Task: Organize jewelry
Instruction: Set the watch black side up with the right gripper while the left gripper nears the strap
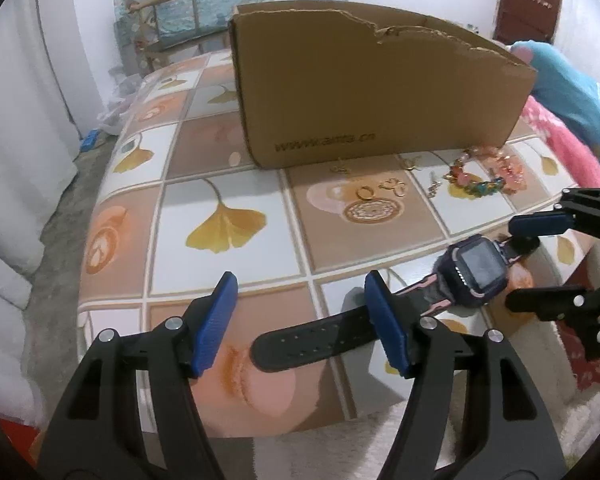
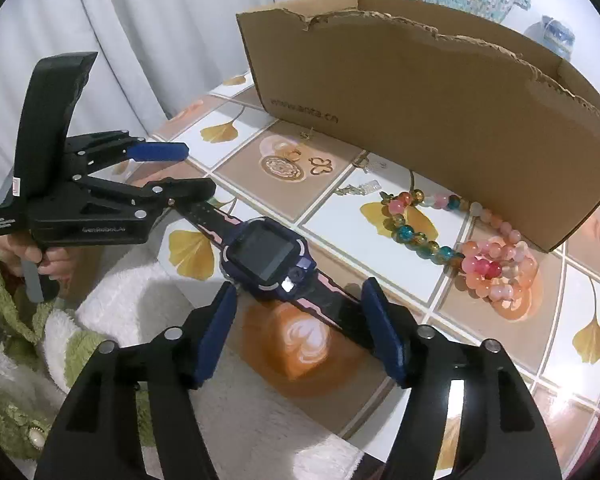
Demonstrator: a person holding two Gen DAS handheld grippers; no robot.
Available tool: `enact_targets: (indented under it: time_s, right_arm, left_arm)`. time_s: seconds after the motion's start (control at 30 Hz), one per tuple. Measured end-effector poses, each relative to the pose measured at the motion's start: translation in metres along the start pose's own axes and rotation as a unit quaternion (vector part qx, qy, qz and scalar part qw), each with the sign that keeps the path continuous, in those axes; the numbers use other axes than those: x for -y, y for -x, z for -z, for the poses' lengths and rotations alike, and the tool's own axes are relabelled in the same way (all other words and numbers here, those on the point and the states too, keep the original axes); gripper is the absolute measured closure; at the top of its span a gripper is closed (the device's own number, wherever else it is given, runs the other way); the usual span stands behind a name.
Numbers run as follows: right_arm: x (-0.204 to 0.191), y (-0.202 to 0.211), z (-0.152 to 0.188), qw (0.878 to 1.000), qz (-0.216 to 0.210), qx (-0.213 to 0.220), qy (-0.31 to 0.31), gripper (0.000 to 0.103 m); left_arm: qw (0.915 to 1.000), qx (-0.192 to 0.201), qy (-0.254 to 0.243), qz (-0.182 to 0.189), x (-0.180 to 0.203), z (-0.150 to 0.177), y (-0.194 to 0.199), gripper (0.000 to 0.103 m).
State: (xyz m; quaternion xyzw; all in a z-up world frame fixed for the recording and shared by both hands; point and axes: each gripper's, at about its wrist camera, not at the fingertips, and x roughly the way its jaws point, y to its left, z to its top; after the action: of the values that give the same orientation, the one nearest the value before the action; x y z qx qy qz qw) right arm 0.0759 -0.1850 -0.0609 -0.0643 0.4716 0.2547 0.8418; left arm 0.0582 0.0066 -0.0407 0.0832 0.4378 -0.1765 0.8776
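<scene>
A dark blue smartwatch [image 1: 472, 270] with a black and pink strap lies flat on the patterned tablecloth [image 1: 228, 184] near the front edge; it also shows in the right wrist view [image 2: 266, 258]. My left gripper [image 1: 302, 322] is open, its fingers either side of one strap end. My right gripper [image 2: 300, 330] is open around the other strap end, just behind the watch face. Bead bracelets [image 2: 488, 262] [image 1: 484, 178], gold earrings [image 2: 320, 165] [image 1: 394, 187] and a ring [image 1: 365, 192] lie in front of a cardboard box [image 1: 372, 92] [image 2: 432, 112].
The box stands open-topped with a torn rim at the back of the table. A small chain or pendant [image 2: 360, 188] lies between earrings and beads. A white fluffy cloth [image 2: 236, 408] and pink and teal fabric [image 1: 560, 120] border the table.
</scene>
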Motion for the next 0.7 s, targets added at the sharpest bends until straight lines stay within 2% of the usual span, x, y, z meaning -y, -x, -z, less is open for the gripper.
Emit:
enact_targets:
  time_s: [0.1,0.3,0.7]
  right_arm:
    - [-0.001,-0.003,0.000,1.000,0.007,0.003,0.008,0.032]
    - [-0.006,-0.009,0.000,0.999,0.024,0.001,0.024,0.025]
    - [-0.013,-0.010,0.004,0.999,0.022,0.024,0.036,0.010]
  left_arm:
    - [0.9998,0.006,-0.008,-0.017,0.001,0.000,-0.002,0.021]
    - [0.9998,-0.003,0.016,-0.006,-0.008,-0.001,-0.008,0.011]
    - [0.9998,-0.017,0.010,-0.010,-0.010,-0.008,-0.013,0.008]
